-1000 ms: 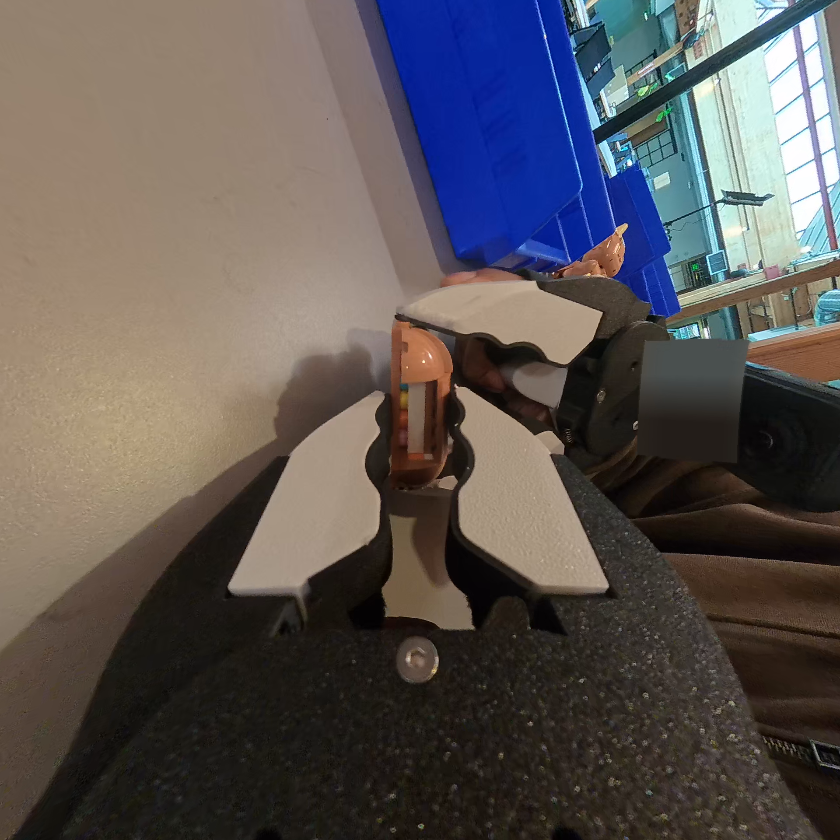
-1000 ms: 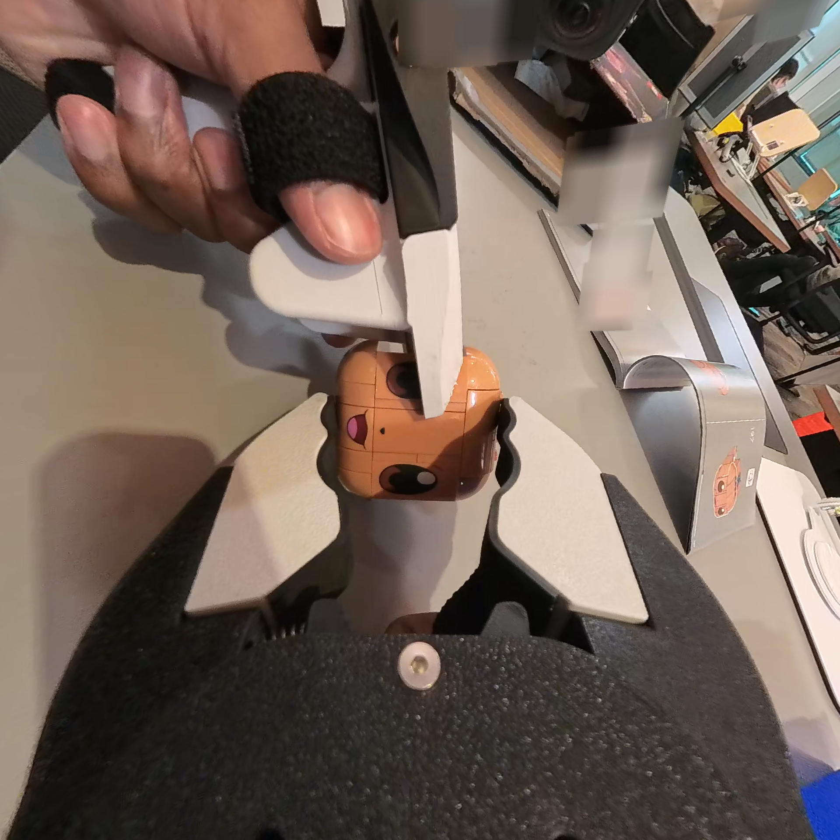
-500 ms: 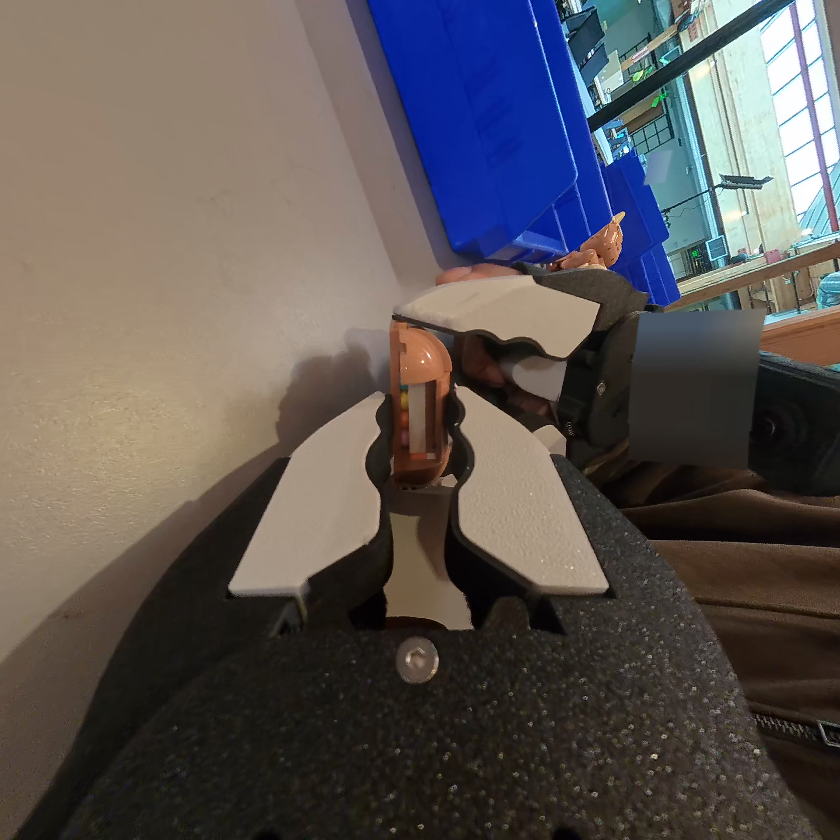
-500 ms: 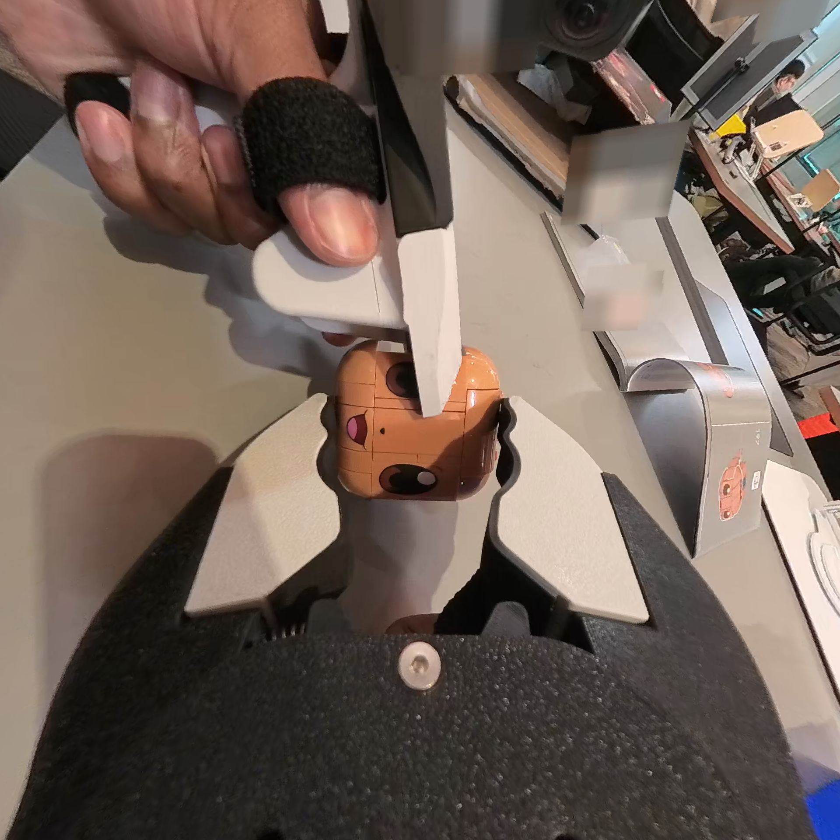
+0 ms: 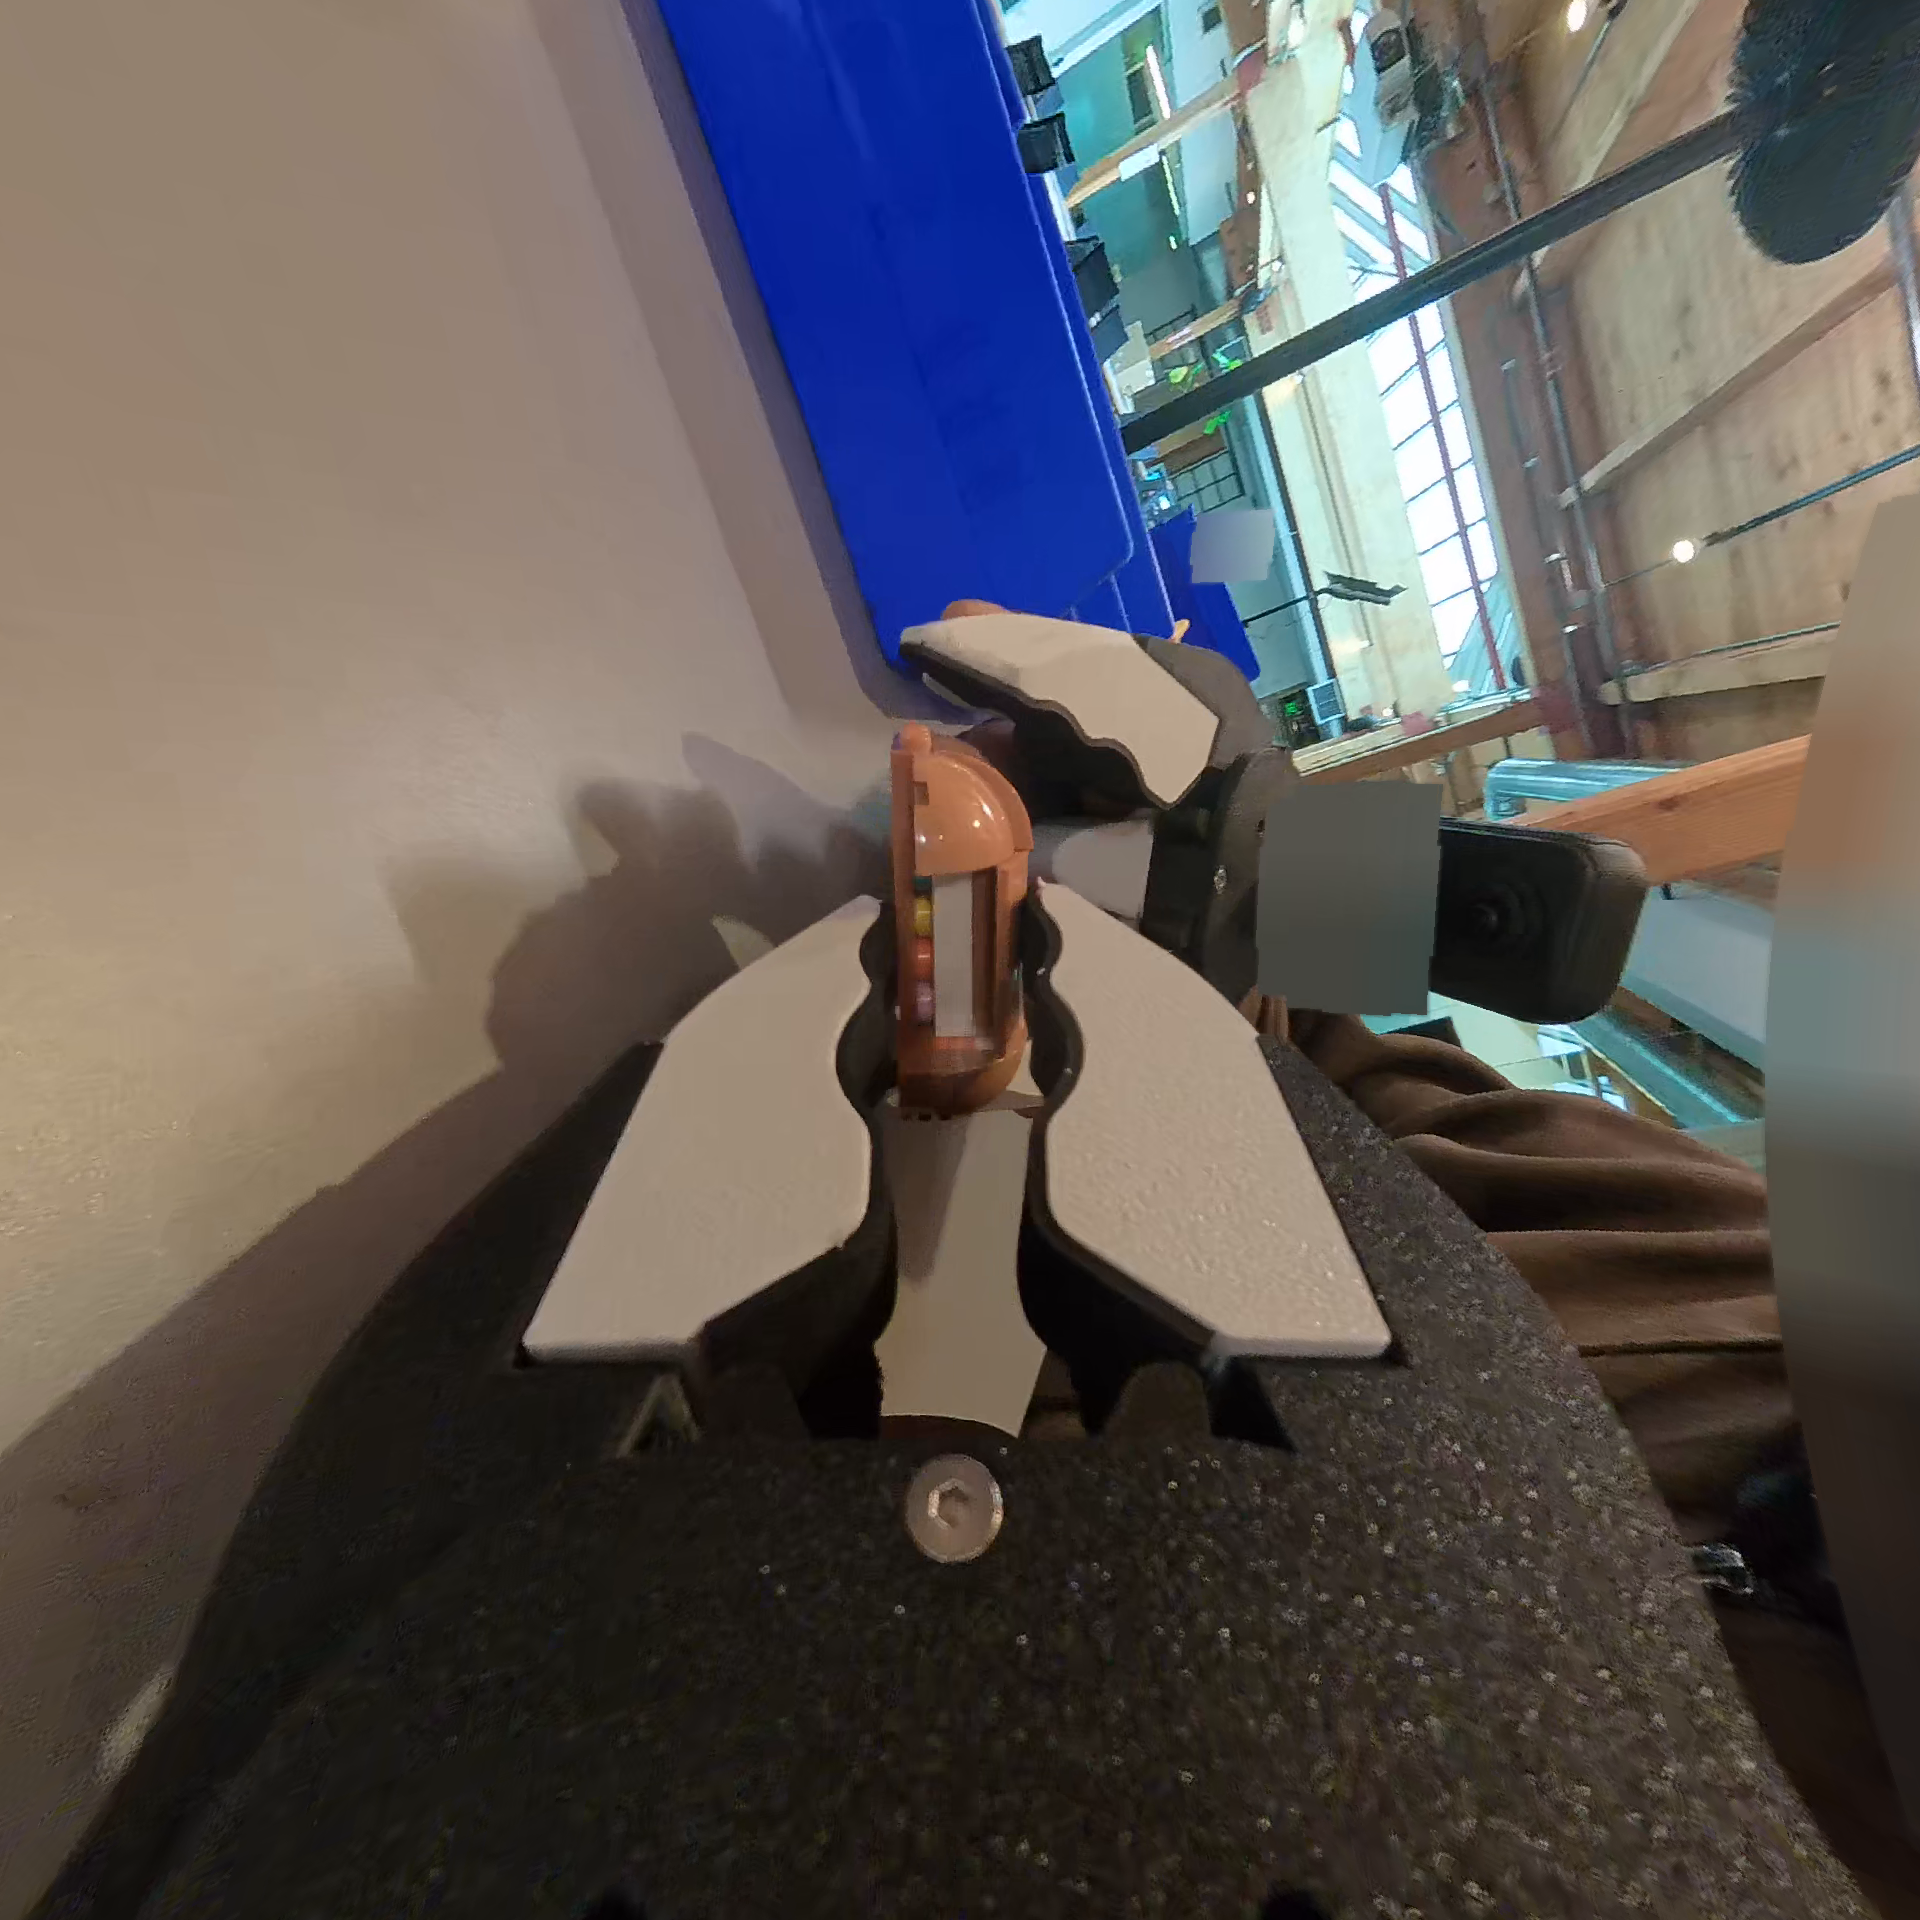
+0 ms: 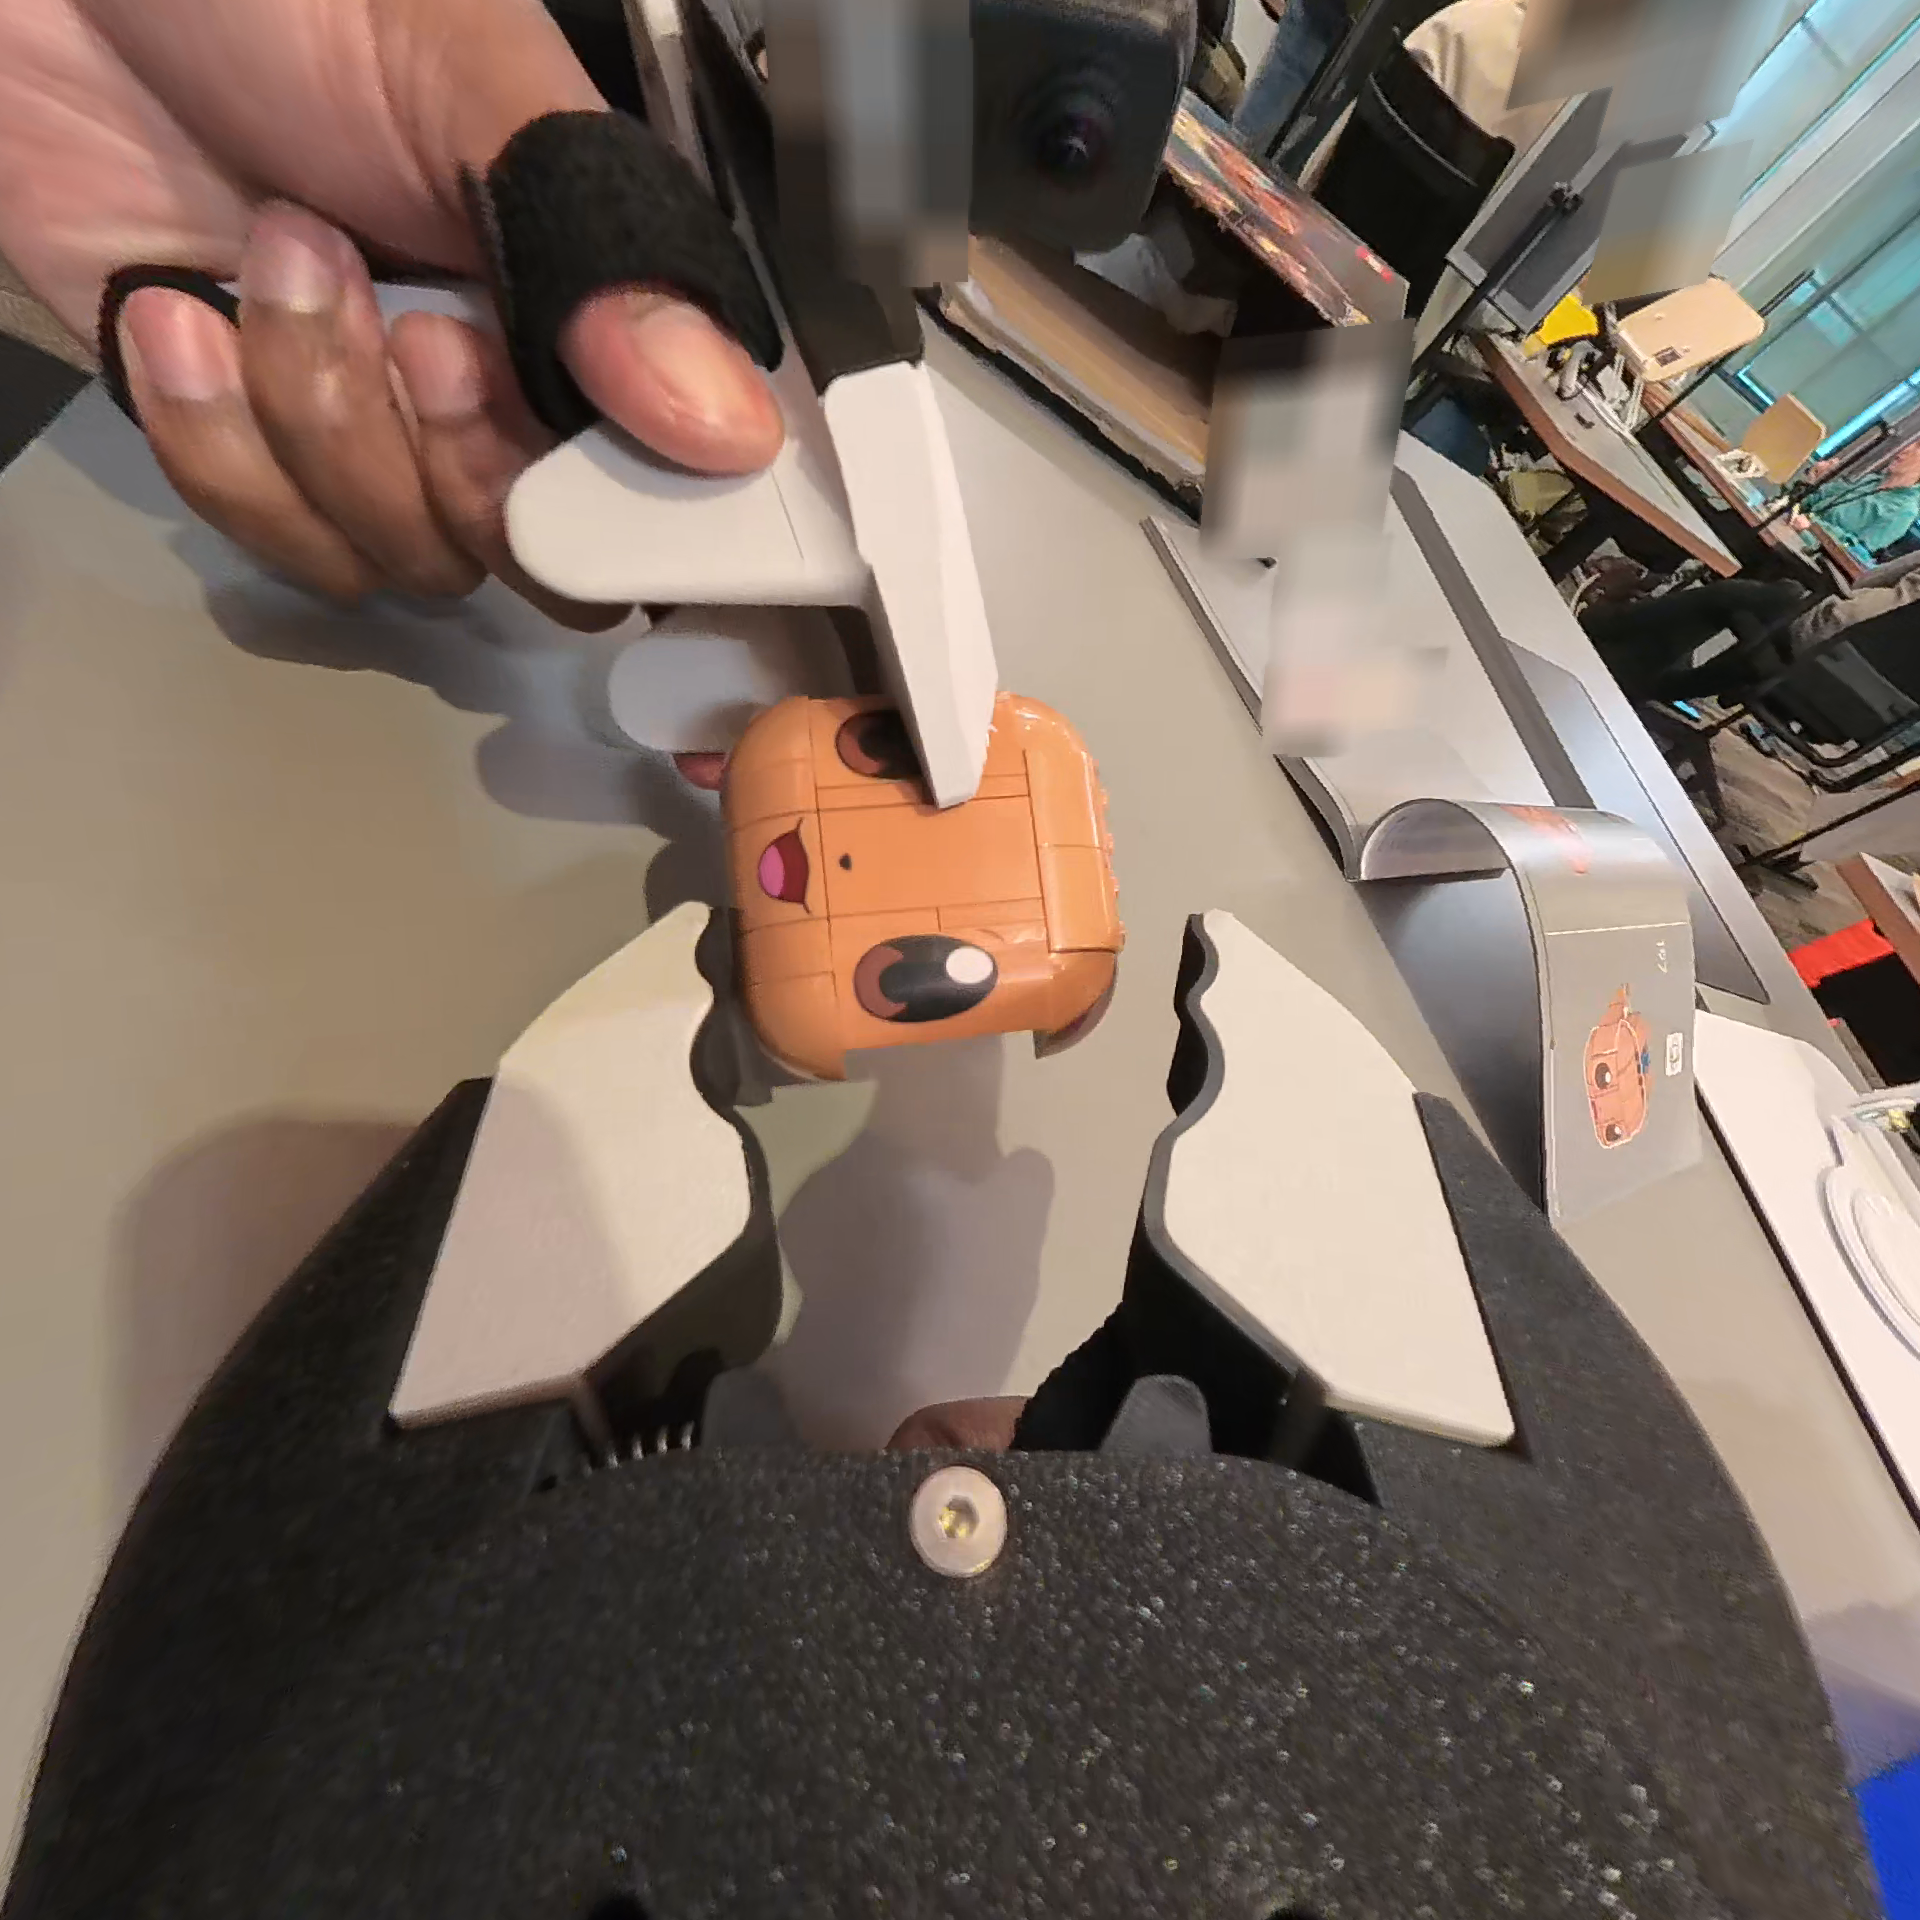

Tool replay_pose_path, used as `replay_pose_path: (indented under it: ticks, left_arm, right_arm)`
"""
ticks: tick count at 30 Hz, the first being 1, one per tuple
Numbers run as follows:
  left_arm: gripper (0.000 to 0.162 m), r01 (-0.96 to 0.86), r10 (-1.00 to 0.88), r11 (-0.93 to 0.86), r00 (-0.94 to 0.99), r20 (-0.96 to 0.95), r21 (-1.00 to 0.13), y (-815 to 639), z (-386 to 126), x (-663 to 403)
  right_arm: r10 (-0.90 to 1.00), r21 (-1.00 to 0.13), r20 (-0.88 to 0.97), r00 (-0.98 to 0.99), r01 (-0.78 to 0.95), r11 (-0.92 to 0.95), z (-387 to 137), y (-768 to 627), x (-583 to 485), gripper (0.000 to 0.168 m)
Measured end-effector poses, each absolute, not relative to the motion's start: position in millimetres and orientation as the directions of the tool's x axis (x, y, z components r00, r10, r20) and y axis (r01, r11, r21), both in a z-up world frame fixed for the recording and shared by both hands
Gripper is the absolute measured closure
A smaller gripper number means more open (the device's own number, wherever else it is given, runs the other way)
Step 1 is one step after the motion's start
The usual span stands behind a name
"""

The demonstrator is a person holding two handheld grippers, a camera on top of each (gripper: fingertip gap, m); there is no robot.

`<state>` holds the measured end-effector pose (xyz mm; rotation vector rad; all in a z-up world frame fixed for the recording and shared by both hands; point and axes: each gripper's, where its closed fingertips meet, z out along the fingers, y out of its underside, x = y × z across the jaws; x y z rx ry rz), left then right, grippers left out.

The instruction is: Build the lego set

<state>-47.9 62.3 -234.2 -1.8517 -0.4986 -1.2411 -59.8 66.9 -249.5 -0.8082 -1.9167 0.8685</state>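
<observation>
The left hand-held gripper point(image 5: 954, 997) is clenching a brown lego head point(image 6: 920, 883), its grey fingers point(image 5: 1164, 1143) pinching the block's front and back. The right hand-held gripper point(image 6: 940, 997) is standing released, jaws spread on either side of the head. The head is hanging above the grey desk point(image 6: 260, 883), with blue bins point(image 5: 904, 312) lining one desk edge.

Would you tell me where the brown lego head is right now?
The lego head is clamped in the left gripper, above the grey table. In the right wrist view it sits just ahead of the open right gripper, whose fingers flank it without gripping.
</observation>
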Motion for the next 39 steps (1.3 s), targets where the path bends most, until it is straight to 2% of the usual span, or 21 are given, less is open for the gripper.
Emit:
replay_pose_path:
  ticks: [13, 21, 24, 26, 31, 35, 39]
  left_arm:
    - [0.139, 0.684, -0.170, -0.614, 0.374, 0.912, -0.395, 59.2, -230.0, -39.9]
    - [0.138, 0.659, -0.171, -0.643, 0.373, 0.912, -0.390, 62.8, -236.0, -37.3]
    - [0.113, 0.625, -0.126, -0.671, 0.434, 0.892, -0.399, 64.4, -246.1, -37.7]
    - [0.102, 0.614, -0.097, -0.681, 0.466, 0.879, -0.400, 64.8, -251.3, -40.0]
    - [0.095, 0.627, -0.047, -0.671, 0.497, 0.867, -0.395, 64.5, -252.9, -52.4]
    - [0.092, 0.632, -0.079, -0.625, 0.532, 0.843, -0.458, 66.4, -243.4, -67.3]
    - [0.092, 0.571, -0.199, -0.520, 0.642, 0.740, -0.635, 73.5, -226.8, -83.0]
  right_arm:
    - [0.787, -0.833, 0.403, -0.467, 0.170, 0.527, -249.0, 58.3, -56.7, 0.088]
    - [0.769, -0.799, 0.426, -0.476, 0.200, 0.567, -257.7, 61.0, -55.8, 0.091]
    - [0.771, -0.783, 0.422, -0.478, 0.238, 0.575, -263.2, 64.0, -56.1, 0.091]
    - [0.777, -0.778, 0.413, -0.476, 0.259, 0.572, -265.2, 65.9, -56.1, 0.091]
    - [0.789, -0.751, 0.396, -0.469, 0.329, 0.572, -273.1, 75.6, -56.2, 0.091]
    - [0.807, -0.741, 0.351, -0.475, 0.386, 0.549, -278.7, 81.6, -54.4, 0.091]
    - [0.821, -0.741, 0.324, -0.469, 0.413, 0.529, -280.6, 87.0, -53.4, 0.091]
